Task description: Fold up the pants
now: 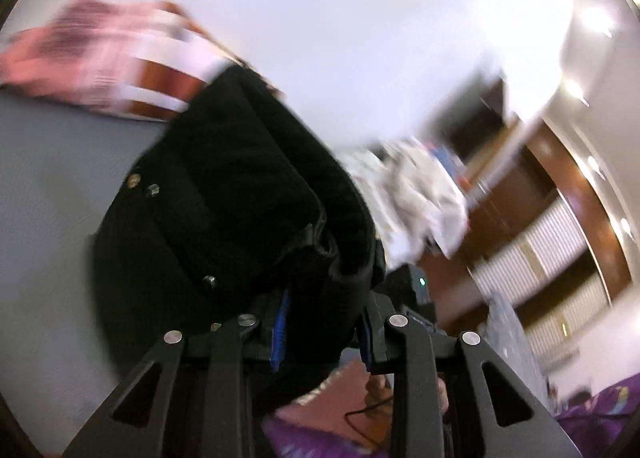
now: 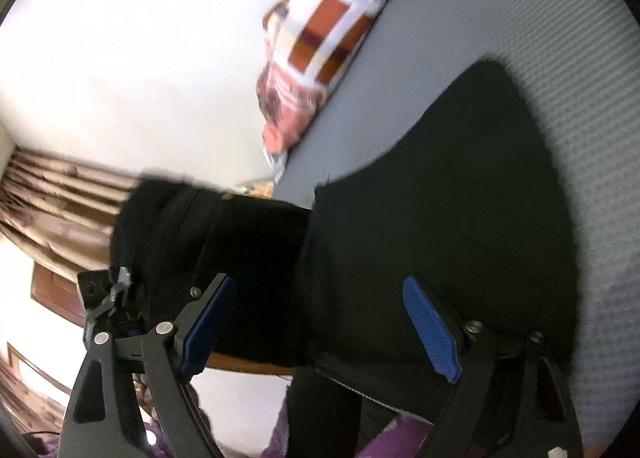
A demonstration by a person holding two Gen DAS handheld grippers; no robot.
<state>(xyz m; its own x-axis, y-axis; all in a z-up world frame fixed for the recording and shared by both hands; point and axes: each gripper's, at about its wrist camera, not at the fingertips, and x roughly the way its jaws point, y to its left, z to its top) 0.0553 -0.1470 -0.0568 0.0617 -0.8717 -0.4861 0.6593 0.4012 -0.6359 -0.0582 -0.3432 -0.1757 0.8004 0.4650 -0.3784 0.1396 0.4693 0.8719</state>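
The black pants [image 1: 232, 197] hang bunched from my left gripper [image 1: 322, 318], whose blue pads [image 1: 280, 322] press on a thick fold near the buttoned waist. In the right wrist view the pants [image 2: 440, 197] spread over the grey bed [image 2: 540, 37], with one part lifted off to the left [image 2: 200, 225]. My right gripper [image 2: 320, 322] stands open just over the cloth. Its blue pads [image 2: 432, 330] are wide apart and squeeze nothing.
A red, orange and white patterned pillow [image 2: 320, 37] lies at the bed's far edge against a white wall, also blurred in the left wrist view [image 1: 100, 53]. Striped curtains [image 2: 60, 193], a heap of pale laundry [image 1: 412, 193], wooden cupboards [image 1: 560, 217] and purple cloth [image 1: 600, 410] surround the bed.
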